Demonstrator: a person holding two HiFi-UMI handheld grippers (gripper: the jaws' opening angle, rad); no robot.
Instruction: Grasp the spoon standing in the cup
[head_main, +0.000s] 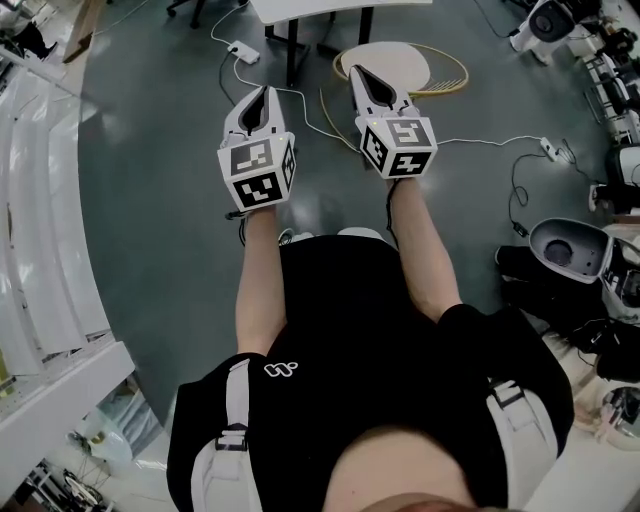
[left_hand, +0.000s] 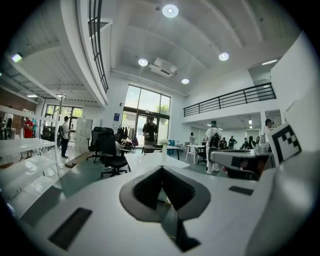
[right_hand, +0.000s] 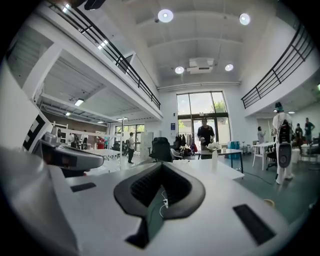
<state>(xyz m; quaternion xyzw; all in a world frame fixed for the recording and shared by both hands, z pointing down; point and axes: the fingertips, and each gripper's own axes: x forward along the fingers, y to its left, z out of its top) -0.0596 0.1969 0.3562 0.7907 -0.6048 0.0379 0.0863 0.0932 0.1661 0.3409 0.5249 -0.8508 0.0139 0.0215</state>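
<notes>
While the jaws of the right gripper (right_hand: 161, 166) lie pressed together with nothing between them, the left gripper (left_hand: 162, 169) is closed and empty in the same way. In the head view both are held side by side at arm's length over the grey floor (head_main: 150, 220), tips pointing far, the left one at left and the right one at right.

Far beyond the tips and well apart from them stands a white bench (right_hand: 200, 169). On it is a slim white upright thing (right_hand: 214, 158), too small to tell whether it is the cup with the spoon. From the right gripper it lies far and to the right of the closed tips. From the left gripper it lies almost straight ahead, just above the tips.

A person in dark clothes (right_hand: 205, 134) stands at the far side of the bench, before tall windows (right_hand: 200, 110). A black office chair (left_hand: 111, 150) is at the bench's left. White cables (head_main: 300, 100) trail over the floor under the grippers, and a round white disc (head_main: 395, 62) lies just past the right one.
</notes>
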